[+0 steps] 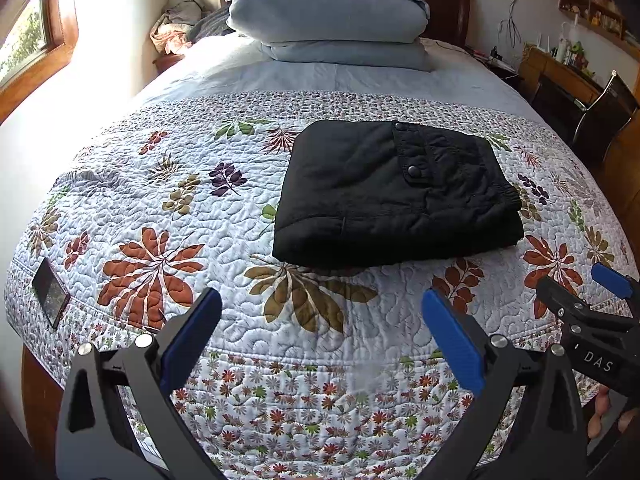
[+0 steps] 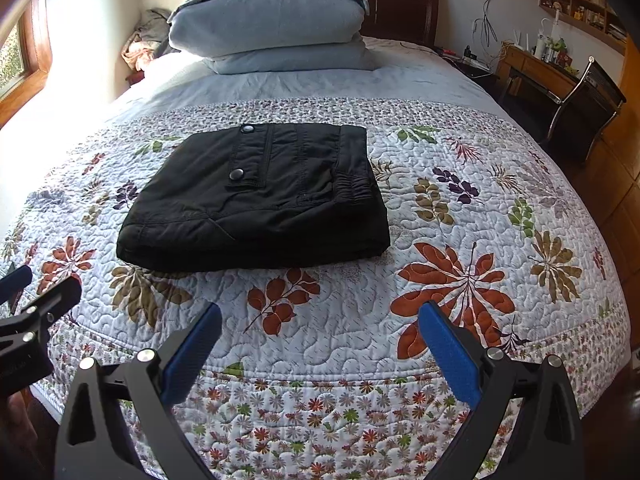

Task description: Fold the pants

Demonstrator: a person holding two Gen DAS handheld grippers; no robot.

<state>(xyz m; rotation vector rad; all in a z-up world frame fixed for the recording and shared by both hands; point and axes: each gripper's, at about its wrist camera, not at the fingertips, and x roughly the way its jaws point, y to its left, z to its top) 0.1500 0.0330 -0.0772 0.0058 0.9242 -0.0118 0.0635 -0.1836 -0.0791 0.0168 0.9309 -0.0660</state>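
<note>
The black pants [image 1: 396, 196] lie folded into a thick, roughly square bundle on the leaf-patterned quilt [image 1: 224, 264] of the bed, toward the foot end and well short of the pillows. A pocket flap with two snap buttons faces up, and the gathered elastic waistband runs along the bundle's right edge. Nothing touches the bundle.

My left tool [image 1: 322, 332] hovers over the quilt's flowered border, its blue pads spread wide with nothing between them. From its camera the pants sit ahead and slightly to the right, apart from the fingertips. My right tool [image 2: 320, 340] is likewise spread wide and empty, just beside the left one; from its camera the pants sit ahead and to the left [image 2: 260, 196]. Each tool shows at the edge of the other's view.

A phone [image 1: 50, 294] lies flat on the quilt near the bed's left edge. Two pale blue pillows [image 1: 332, 16] are stacked against the dark wooden headboard [image 2: 404, 4]. A desk [image 2: 532, 68] with a black chair [image 2: 584, 108] stands to the right of the bed, and a window [image 1: 28, 36] lights the left wall.
</note>
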